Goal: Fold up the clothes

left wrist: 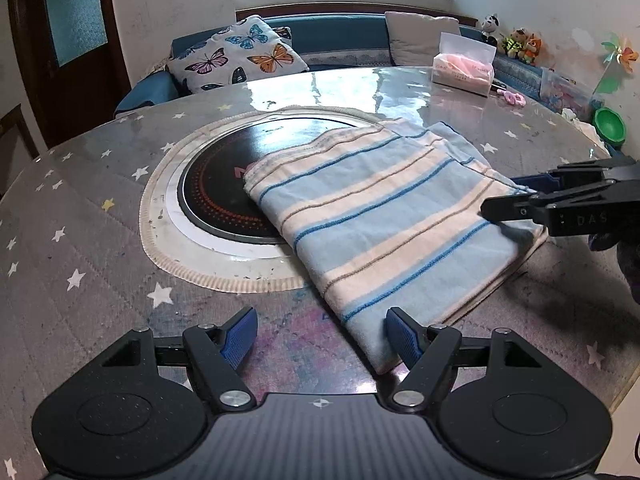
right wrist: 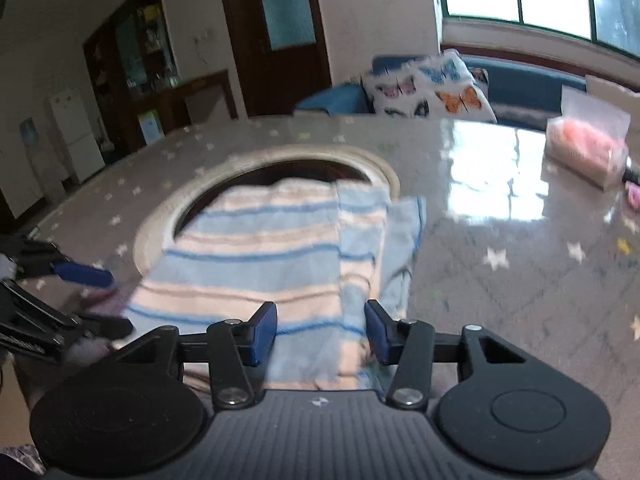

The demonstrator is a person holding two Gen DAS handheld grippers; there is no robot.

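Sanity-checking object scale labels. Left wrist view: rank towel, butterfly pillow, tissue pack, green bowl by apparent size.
Largest to smallest, as they look:
1. towel
2. butterfly pillow
3. tissue pack
4. green bowl

The towel lies nearest the camera and the fisheye shrinks things at the edge, so true sizes of the last three are unsure.

The folded cloth (left wrist: 384,216) at frame centre shows pale blue and cream bands with thin blue and tan lines. The tablecloth (left wrist: 80,240) is grey with white stars. The upper-left cushion (left wrist: 240,54) bears multicoloured butterflies. The box (left wrist: 464,66), upper right, seems pink.
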